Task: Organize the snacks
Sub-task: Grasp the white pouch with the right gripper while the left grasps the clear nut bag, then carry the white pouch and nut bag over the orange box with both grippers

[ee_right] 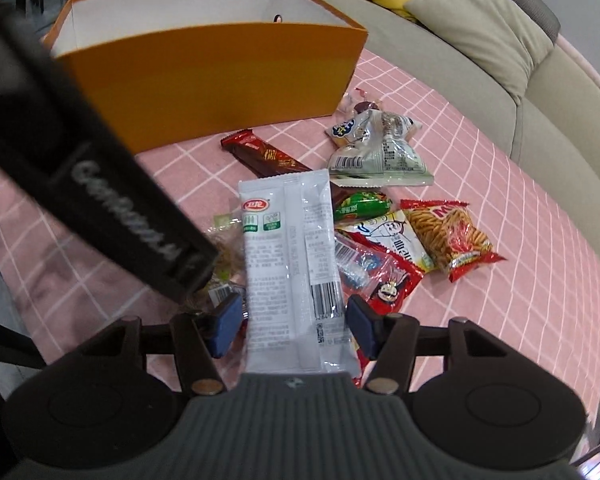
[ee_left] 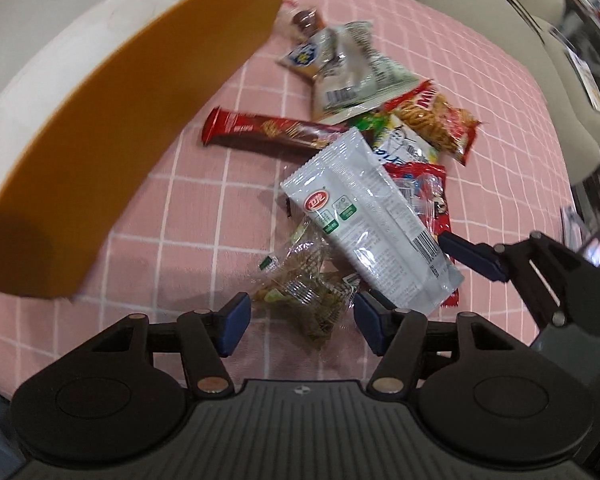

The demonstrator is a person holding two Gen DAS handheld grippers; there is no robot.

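A pile of snacks lies on the pink checked cloth (ee_left: 204,216). A long white packet (ee_left: 364,216) lies on top; in the right wrist view the white packet (ee_right: 288,248) lies between the open fingers of my right gripper (ee_right: 294,326), apart from both pads. My left gripper (ee_left: 300,322) is open, with a clear bag of small green-brown sweets (ee_left: 304,280) between its fingertips. The right gripper's blue fingertip (ee_left: 470,256) shows at the packet's right. An orange box (ee_right: 208,80), white inside, stands open behind the pile.
Other snacks: a red-brown biscuit bar (ee_right: 264,156), a pale green bag (ee_right: 380,156), a red noodle-snack bag (ee_right: 448,236), a red sweets bag (ee_right: 380,280). A grey sofa (ee_right: 480,92) with cushions curves behind. The left gripper's black body (ee_right: 100,184) crosses the left.
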